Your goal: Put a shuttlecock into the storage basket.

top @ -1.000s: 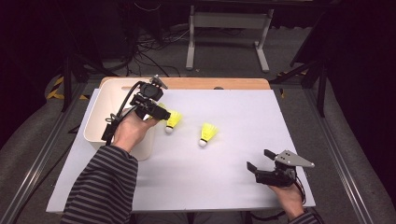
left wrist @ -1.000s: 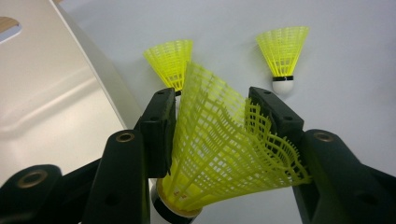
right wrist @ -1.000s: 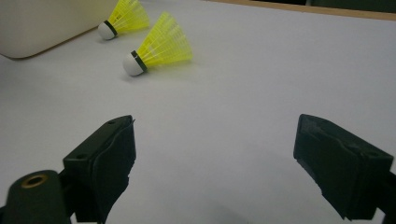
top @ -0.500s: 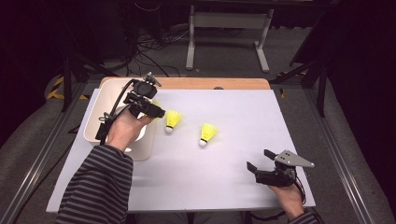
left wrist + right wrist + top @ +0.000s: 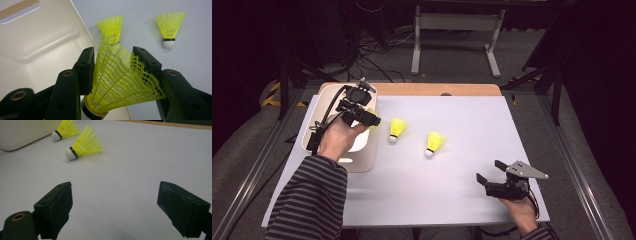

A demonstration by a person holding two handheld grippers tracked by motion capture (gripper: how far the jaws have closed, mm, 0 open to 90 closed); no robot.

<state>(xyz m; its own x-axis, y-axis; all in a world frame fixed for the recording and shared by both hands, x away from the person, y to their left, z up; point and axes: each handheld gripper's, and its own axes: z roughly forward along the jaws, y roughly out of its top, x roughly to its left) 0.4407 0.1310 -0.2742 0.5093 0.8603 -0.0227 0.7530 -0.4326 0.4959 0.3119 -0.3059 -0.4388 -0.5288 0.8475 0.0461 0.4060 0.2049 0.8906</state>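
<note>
white table [image 5: 452,200]; left gripper [image 5: 113,72] pinching yellow shuttlecock [image 5: 120,82] over bin [image 5: 362,162]; right gripper [image 5: 115,207] spread, empty.

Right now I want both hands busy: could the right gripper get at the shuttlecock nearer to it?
Probably yes. The right gripper is open and holds nothing, and bare white table lies between it and the nearer shuttlecock, lying on its side.

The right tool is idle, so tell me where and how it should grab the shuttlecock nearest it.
Grip the yellow skirt of the near shuttlecock, not its round white cork, which would likely slip. It lies on its side on the table, cork toward the person. Bring the open right tool down from above, one jaw on each side of the skirt.
</note>
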